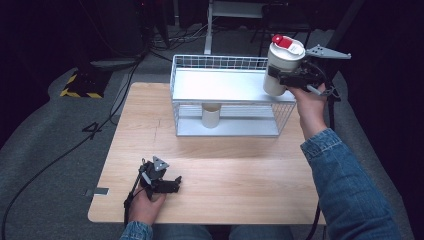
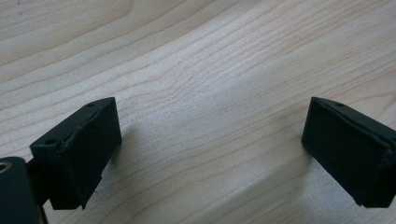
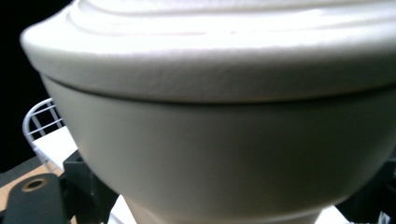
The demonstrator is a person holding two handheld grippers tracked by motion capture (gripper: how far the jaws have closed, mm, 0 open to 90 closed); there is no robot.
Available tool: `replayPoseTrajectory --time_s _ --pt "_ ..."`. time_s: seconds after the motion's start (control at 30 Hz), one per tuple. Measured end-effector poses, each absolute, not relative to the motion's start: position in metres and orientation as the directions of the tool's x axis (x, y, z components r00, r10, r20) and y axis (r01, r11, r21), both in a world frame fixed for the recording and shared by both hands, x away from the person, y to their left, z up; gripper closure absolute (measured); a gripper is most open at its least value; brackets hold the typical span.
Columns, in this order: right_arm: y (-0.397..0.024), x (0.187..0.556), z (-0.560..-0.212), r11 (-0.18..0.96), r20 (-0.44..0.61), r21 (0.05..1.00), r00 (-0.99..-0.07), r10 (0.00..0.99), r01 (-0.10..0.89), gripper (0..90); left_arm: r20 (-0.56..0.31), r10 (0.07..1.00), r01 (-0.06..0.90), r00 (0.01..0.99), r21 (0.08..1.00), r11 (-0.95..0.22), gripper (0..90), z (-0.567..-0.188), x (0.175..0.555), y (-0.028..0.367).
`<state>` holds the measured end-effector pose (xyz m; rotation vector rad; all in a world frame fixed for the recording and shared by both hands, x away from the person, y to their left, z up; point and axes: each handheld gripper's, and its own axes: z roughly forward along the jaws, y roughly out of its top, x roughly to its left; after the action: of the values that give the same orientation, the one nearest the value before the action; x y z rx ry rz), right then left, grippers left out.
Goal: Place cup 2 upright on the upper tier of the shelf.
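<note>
A cream cup with a white lid and red tab (image 1: pixel 280 62) is held upright above the right end of the white wire rack (image 1: pixel 225 62), over its top shelf. My right gripper (image 1: pixel 287 76) is shut on the cup's side. In the right gripper view the cup (image 3: pixel 224 140) looms close, with one finger (image 3: pixel 81 179) against its lower left side. A second cream cup (image 1: pixel 210 115) stands on the rack's lower shelf. My left gripper (image 1: pixel 170 186) rests low on the wooden table near its front edge, open, with bare wood between its fingers (image 2: pixel 84 154).
The rack stands at the back of the wooden table (image 1: pixel 150 120). Cables and a yellow-black striped block (image 1: pixel 80 85) lie on the grey floor to the left. Dark equipment and table legs stand behind the rack.
</note>
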<state>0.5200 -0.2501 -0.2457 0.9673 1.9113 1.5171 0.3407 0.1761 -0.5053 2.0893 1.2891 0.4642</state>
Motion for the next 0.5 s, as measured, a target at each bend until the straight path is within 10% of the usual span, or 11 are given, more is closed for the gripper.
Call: replayPoseTrajectory --time_s 0.5 --pt "-0.234 0.557 -0.257 0.103 0.048 0.969 -0.578 0.814 0.226 12.8 -0.034 0.89 0.667 0.455 0.676 -0.314 5.3 -0.505 0.341 0.175"
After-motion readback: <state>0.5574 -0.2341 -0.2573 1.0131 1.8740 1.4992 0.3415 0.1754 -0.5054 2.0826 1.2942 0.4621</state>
